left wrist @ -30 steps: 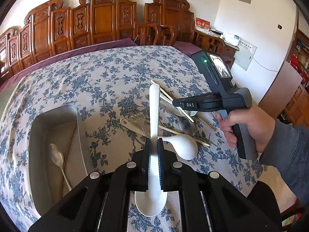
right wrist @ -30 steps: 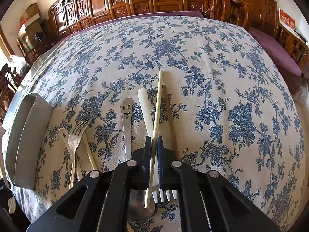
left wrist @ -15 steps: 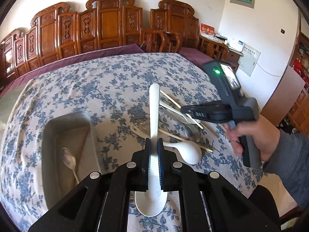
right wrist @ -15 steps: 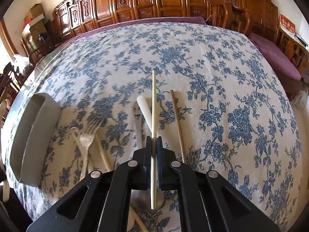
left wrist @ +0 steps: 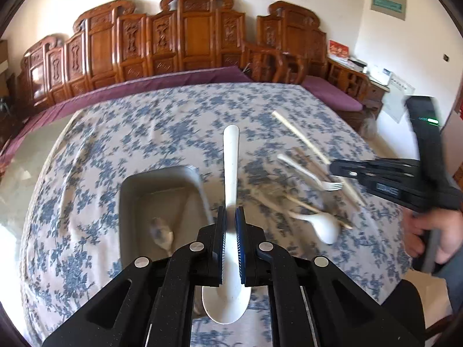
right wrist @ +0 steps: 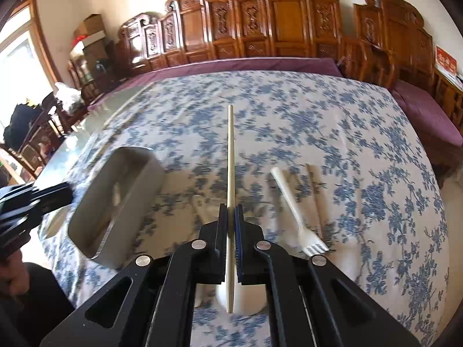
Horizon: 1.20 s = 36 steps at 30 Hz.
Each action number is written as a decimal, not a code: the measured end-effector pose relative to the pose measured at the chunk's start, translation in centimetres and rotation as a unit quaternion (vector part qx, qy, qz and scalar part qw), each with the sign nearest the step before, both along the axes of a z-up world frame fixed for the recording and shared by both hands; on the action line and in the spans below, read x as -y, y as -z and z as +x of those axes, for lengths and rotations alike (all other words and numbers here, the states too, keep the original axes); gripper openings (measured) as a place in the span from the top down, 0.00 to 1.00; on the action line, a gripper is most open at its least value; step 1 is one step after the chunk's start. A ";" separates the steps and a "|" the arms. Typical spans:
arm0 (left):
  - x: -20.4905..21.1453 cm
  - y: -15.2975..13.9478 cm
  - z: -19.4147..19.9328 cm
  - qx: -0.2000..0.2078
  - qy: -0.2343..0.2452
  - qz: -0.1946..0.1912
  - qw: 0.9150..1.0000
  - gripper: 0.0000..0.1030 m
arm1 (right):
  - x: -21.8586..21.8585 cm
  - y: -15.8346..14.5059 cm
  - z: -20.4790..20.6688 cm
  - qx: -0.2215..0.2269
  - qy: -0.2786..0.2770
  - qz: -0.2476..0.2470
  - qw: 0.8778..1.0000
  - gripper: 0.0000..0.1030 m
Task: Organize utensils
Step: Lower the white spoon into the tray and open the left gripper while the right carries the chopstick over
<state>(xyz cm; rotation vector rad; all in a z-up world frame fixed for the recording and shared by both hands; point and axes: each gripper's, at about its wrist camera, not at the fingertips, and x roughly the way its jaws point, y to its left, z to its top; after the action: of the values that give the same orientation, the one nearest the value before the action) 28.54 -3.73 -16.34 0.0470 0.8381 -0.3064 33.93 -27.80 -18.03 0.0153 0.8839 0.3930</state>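
The left gripper (left wrist: 230, 219) is clamped on the handle of a white soup spoon (left wrist: 230, 173), whose bowl hangs below the pads toward the camera while the handle runs forward, held in the air just right of the grey tray (left wrist: 162, 173). The right gripper (right wrist: 230, 217) pinches a single pale chopstick (right wrist: 230, 156) (thin, straight, pointing away over the cloth), also lifted clear of the table, to the right of the tray.

The tray sits on a blue-flowered tablecloth (right wrist: 347, 133). Inside it lies a metal spoon (left wrist: 162, 235), bowl toward the near end; the view is blurred there, so whether anything else lies in it I cannot tell.

Right of the tray, the other utensils lie on the cloth in a loose pile: a white plastic fork (right wrist: 298, 211) with its tines near the right gripper, a brown chopstick (right wrist: 315, 190) just beside the fork's far side, and a second white soup spoon (left wrist: 324, 227) seen from the left wrist camera, crossed by another thin stick. A person's hand (left wrist: 434, 231) grips the right gripper's handle, well right of the tray. Carved wooden chairs (left wrist: 185, 37) stand beyond the tray, along the far wall.
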 end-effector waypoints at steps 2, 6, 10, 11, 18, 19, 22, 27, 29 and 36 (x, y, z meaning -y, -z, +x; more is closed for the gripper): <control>-0.9 0.8 0.7 -0.010 -0.010 0.001 1.000 0.94 | -0.8 -0.3 -0.7 0.005 -0.009 0.001 1.000 0.94; -2.8 2.9 1.7 -0.032 -0.033 -0.003 0.999 0.94 | -2.4 -0.1 -1.6 0.004 -0.027 0.001 1.000 0.94; -3.7 4.3 2.4 -0.041 -0.047 -0.004 0.998 0.94 | -3.5 0.7 -1.7 -0.005 -0.034 0.006 0.999 0.94; -3.9 4.6 2.6 -0.045 -0.049 -0.003 0.998 0.94 | -3.7 0.9 -1.7 -0.006 -0.036 0.006 0.999 0.94; -4.7 6.4 3.7 -0.066 -0.062 -0.003 0.996 0.94 | -5.4 1.4 -1.5 -0.008 -0.045 0.011 0.999 0.94; -4.7 6.5 3.9 -0.067 -0.063 -0.002 0.996 0.94 | -5.5 1.4 -1.6 -0.008 -0.047 0.011 0.999 0.94; -5.1 6.6 4.0 -0.067 -0.071 0.001 0.995 0.94 | -6.2 1.3 -1.7 -0.007 -0.053 0.014 0.998 0.94; -6.1 5.7 3.6 -0.057 -0.080 -0.006 0.995 0.94 | -7.5 1.0 -2.2 -0.007 -0.062 0.016 0.998 0.94; -6.5 5.0 3.1 -0.046 -0.082 -0.005 0.996 0.94 | -8.1 0.8 -2.6 -0.008 -0.065 0.020 0.998 0.94; -8.6 2.6 1.1 -0.007 -0.092 0.007 0.996 0.93 | -12.5 0.8 -3.5 -0.018 -0.087 0.040 0.995 0.94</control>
<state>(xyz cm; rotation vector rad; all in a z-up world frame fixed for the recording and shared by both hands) 29.64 4.87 -18.98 -0.0185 0.8527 -0.1275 30.39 -15.27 -18.84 0.0189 0.9084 0.5928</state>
